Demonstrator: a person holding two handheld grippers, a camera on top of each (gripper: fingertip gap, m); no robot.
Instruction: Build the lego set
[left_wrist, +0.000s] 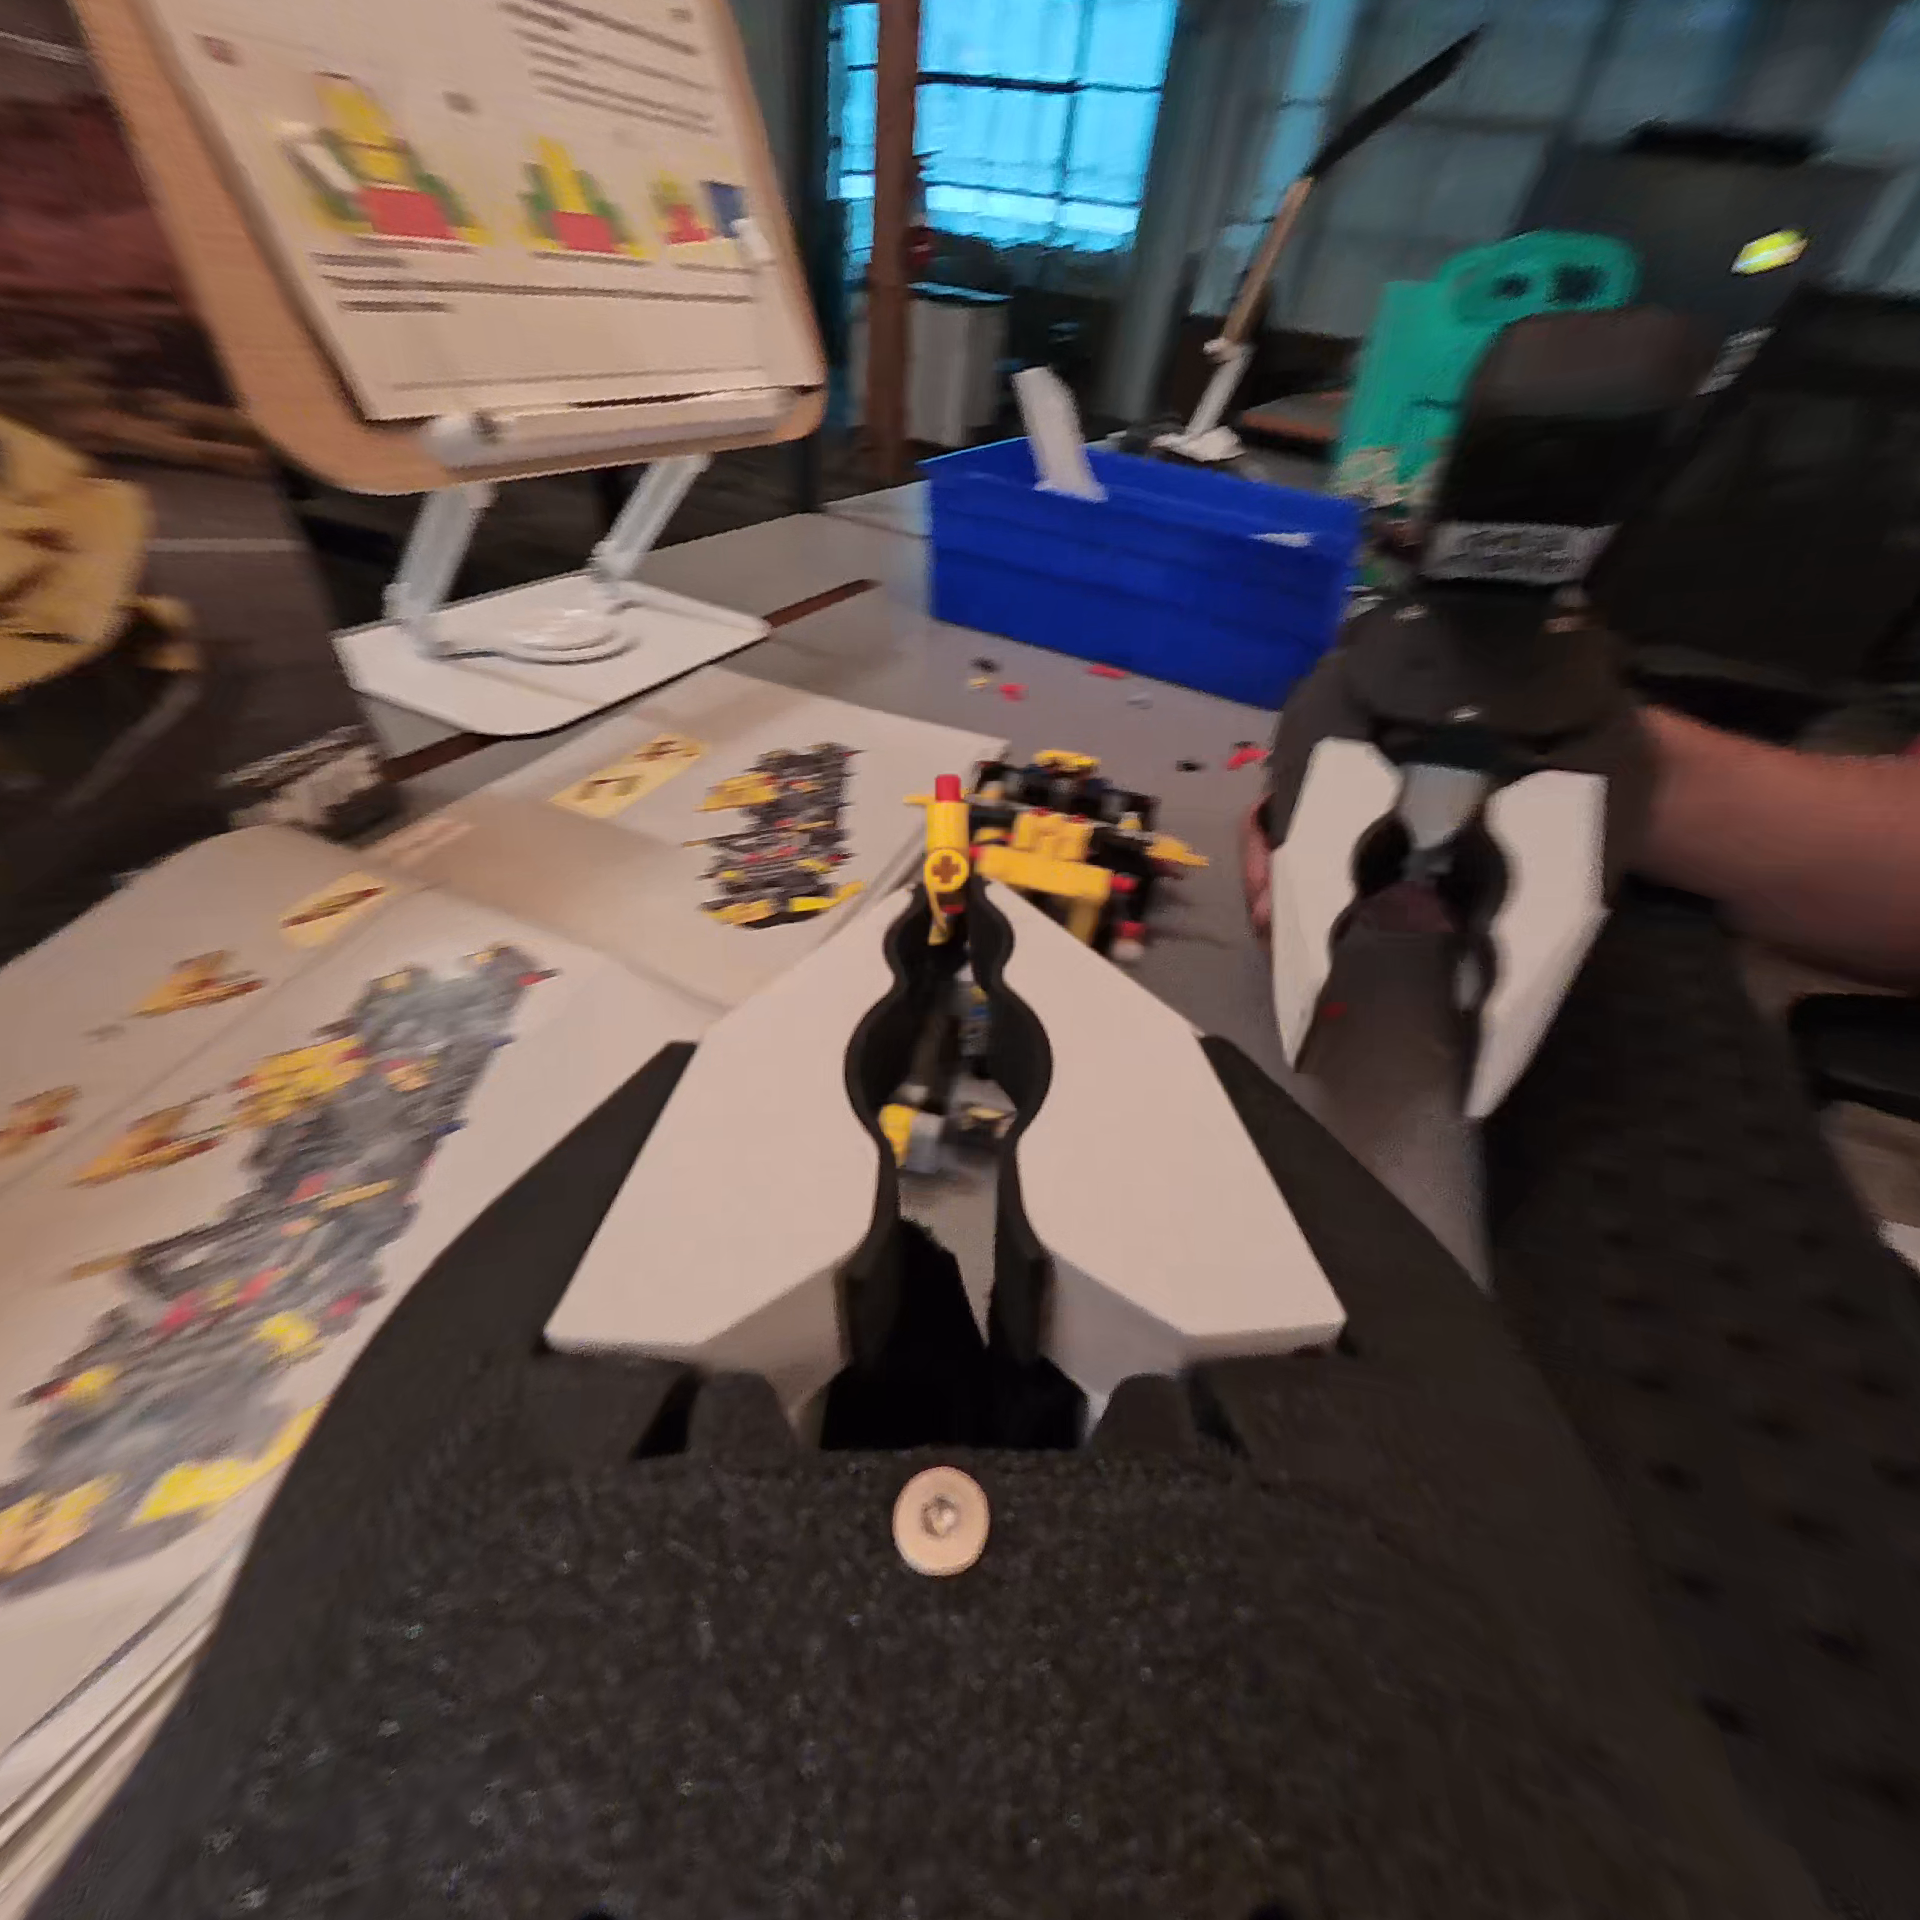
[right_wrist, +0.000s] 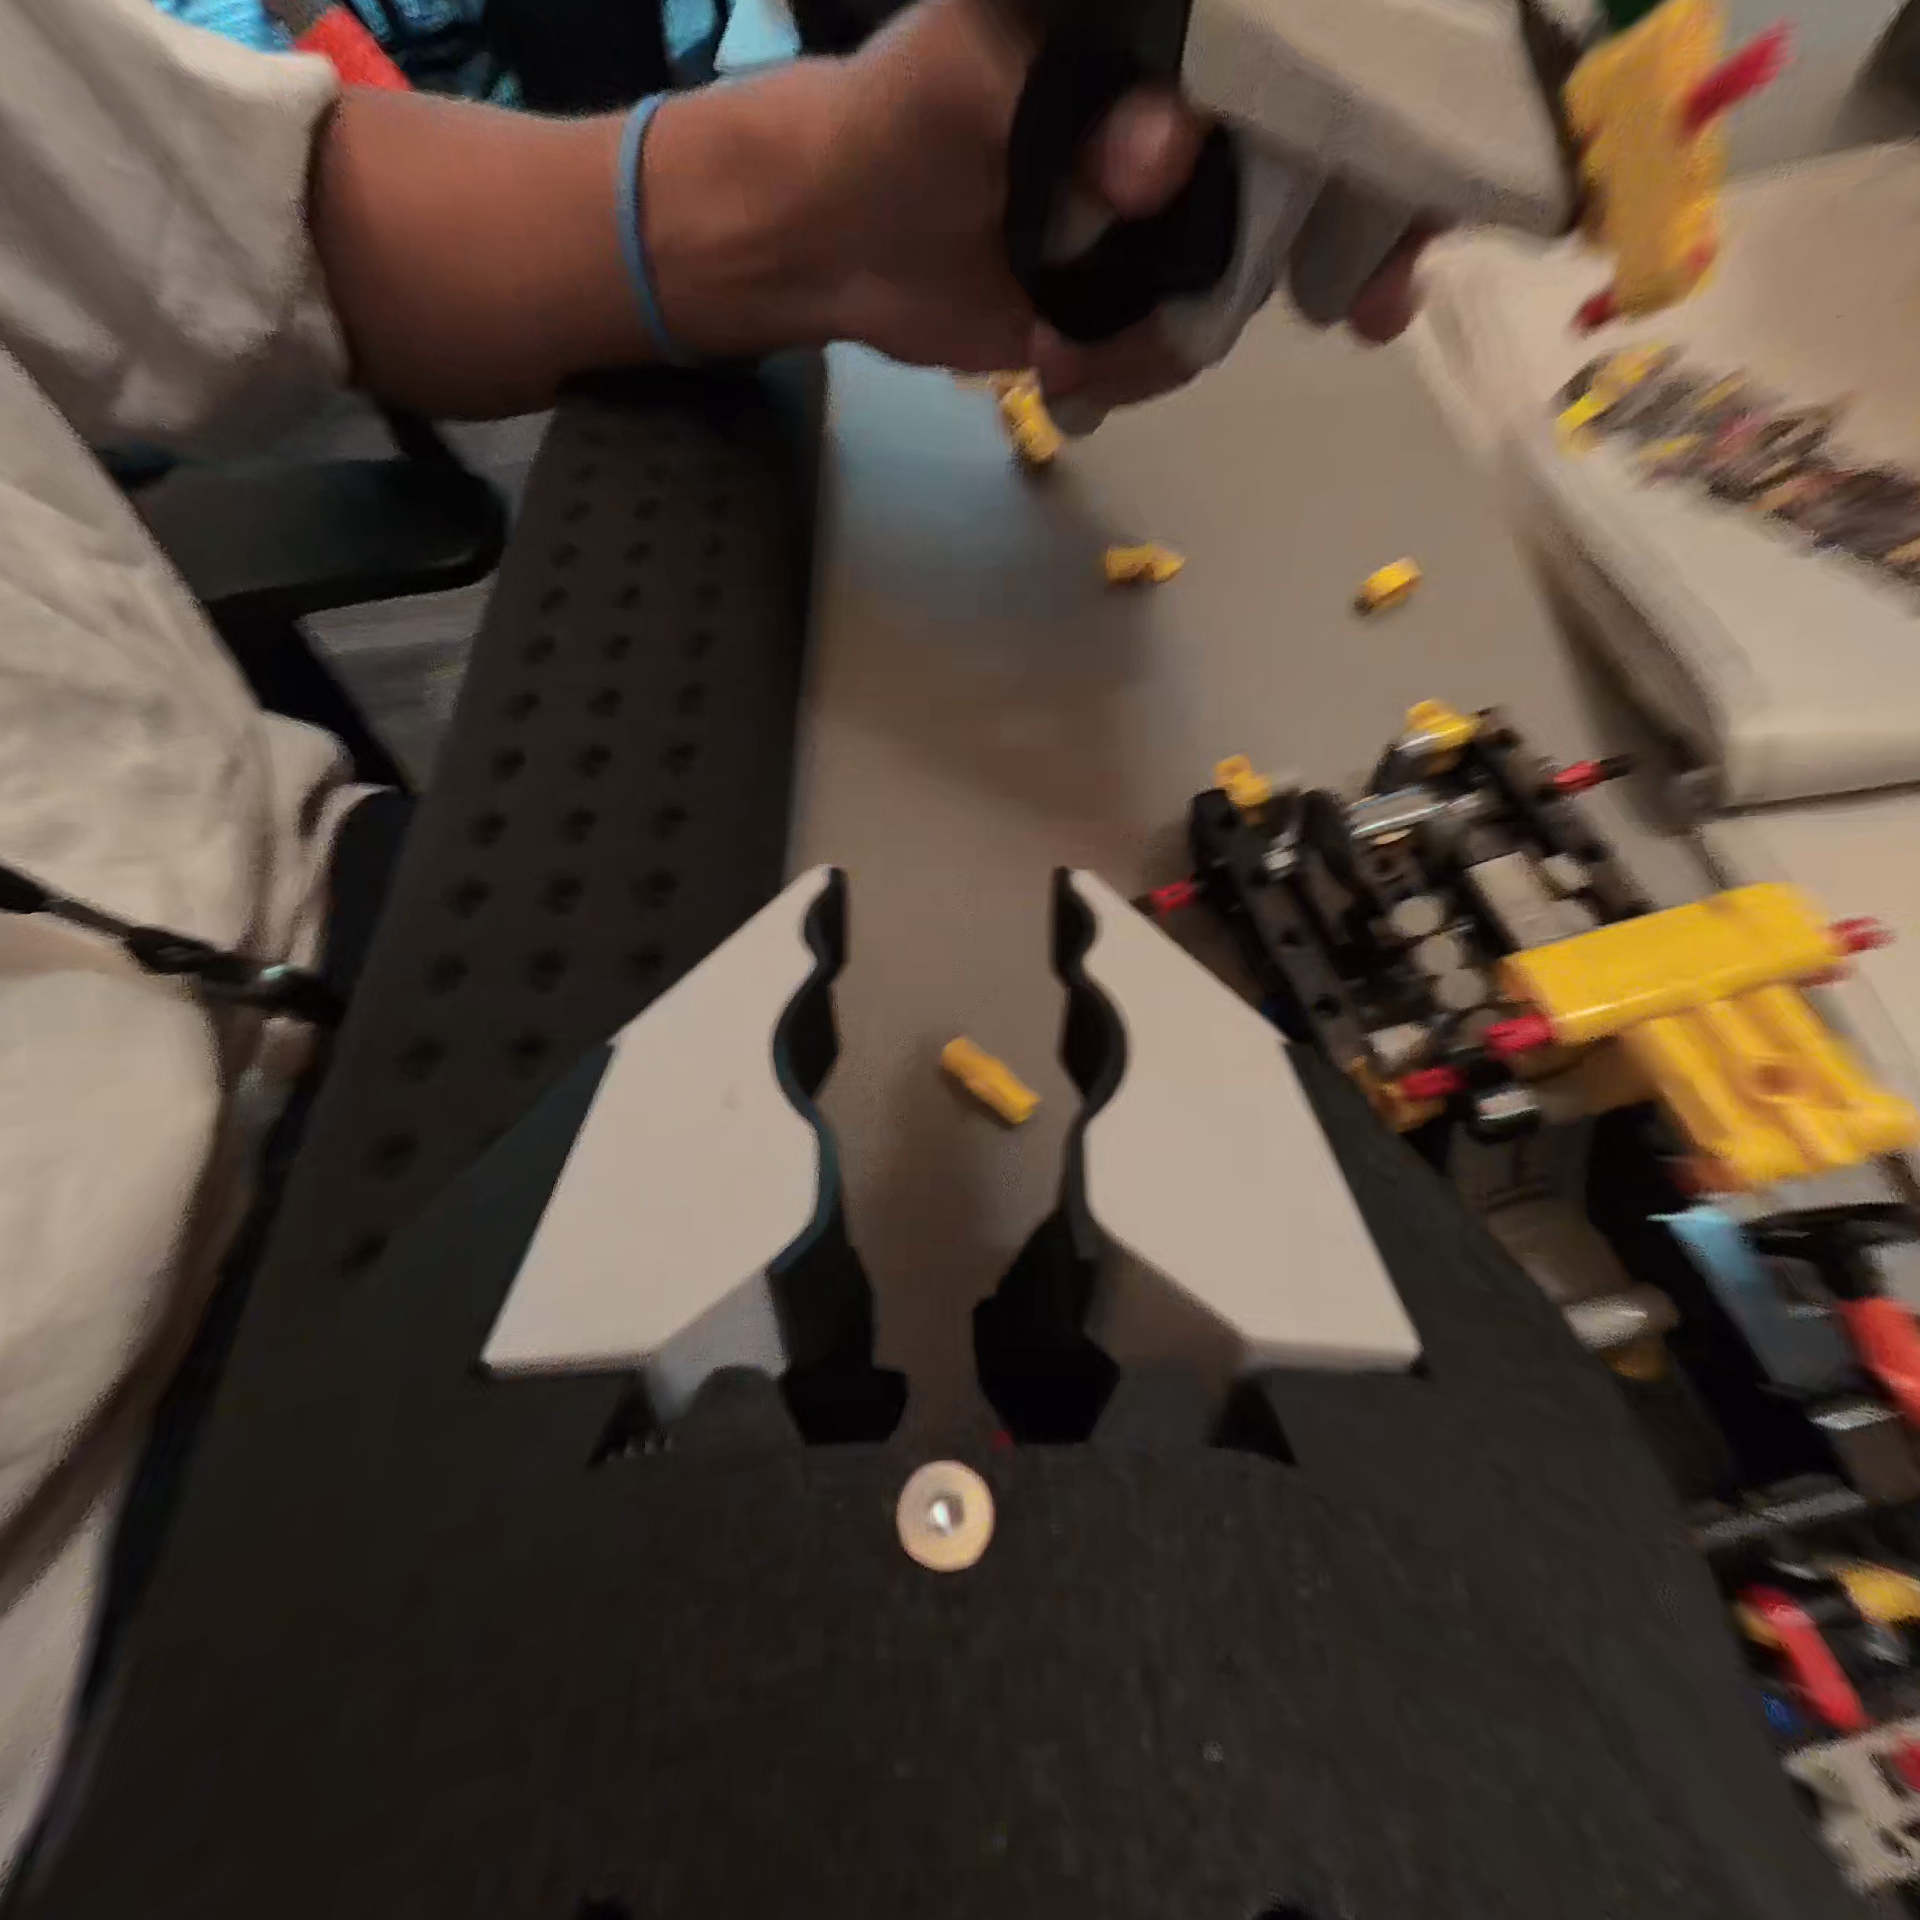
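My left gripper (left_wrist: 948, 906) is shut on a small yellow lego part (left_wrist: 943, 857) with a red pin on top, held above the table. It also shows in the right wrist view (right_wrist: 1548, 197), at the top, with the yellow part (right_wrist: 1642, 156) in it. The black and yellow lego model (left_wrist: 1070, 831) lies on the grey table just beyond it, and shows in the right wrist view (right_wrist: 1455, 935) too. My right gripper (right_wrist: 951, 894) is open and empty, low over the table, with a small yellow piece (right_wrist: 987, 1081) lying between its fingers. It also shows in the left wrist view (left_wrist: 1387, 1075).
Open instruction booklets (left_wrist: 312, 1091) lie at the left. A stand with a sheet (left_wrist: 499, 208) and a blue bin (left_wrist: 1132, 582) are behind. Loose yellow pieces (right_wrist: 1143, 564) lie on the table. A black perforated mat (right_wrist: 623, 727) lines the near edge. More parts (right_wrist: 1818, 1558) sit at the right. One gripper's finger ends stand about 12 centimetres off the other's.
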